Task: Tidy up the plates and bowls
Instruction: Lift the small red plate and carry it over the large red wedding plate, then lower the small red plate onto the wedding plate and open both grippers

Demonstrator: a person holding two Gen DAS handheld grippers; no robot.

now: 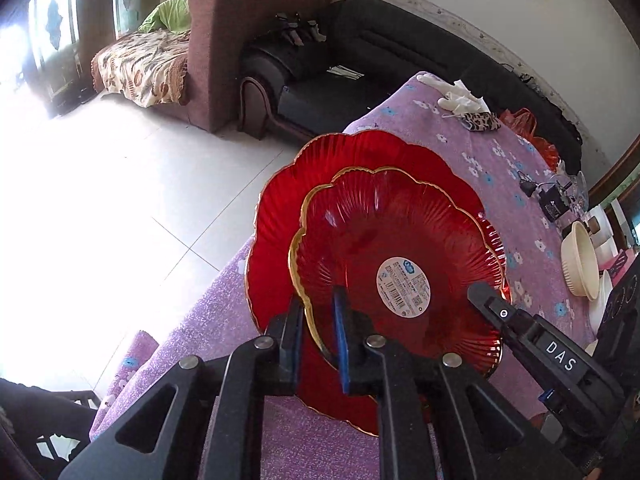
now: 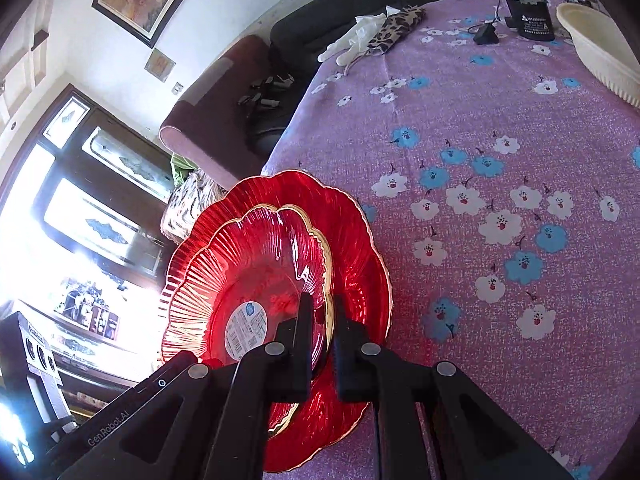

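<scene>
Plates of red ribbed glass with gilt scalloped rims, two in number, lie near the edge of a tabletop (image 2: 500, 128) covered by a purple cloth printed with white and blue flowers. The smaller plate (image 1: 400, 248) sits inside the larger plate (image 1: 280, 216), its round white label (image 1: 403, 283) facing up.

Left wrist view: the left gripper (image 1: 318, 312) is nearly closed, its two fingers pinching the near rim of the smaller plate, one finger outside the rim and the blue-padded finger inside. A finger of the right gripper (image 1: 490, 300) enters from the right, marked "DAS", and lies over the opposite rim.

Right wrist view: the right gripper (image 2: 322, 320) is likewise nearly closed, with one finger on each side of the rim of the smaller plate (image 2: 256, 280), which rests within the larger plate (image 2: 360, 248). The left gripper's body appears at lower left.

Farther along the tabletop: a cream ribbed bowl (image 2: 596, 48), a white glove (image 2: 352, 40), a leopard-print pouch (image 2: 396, 26) and a black box with cable (image 2: 530, 16). Beyond the tabletop stand a dark sofa (image 1: 360, 60) and a maroon armchair (image 1: 224, 40).
</scene>
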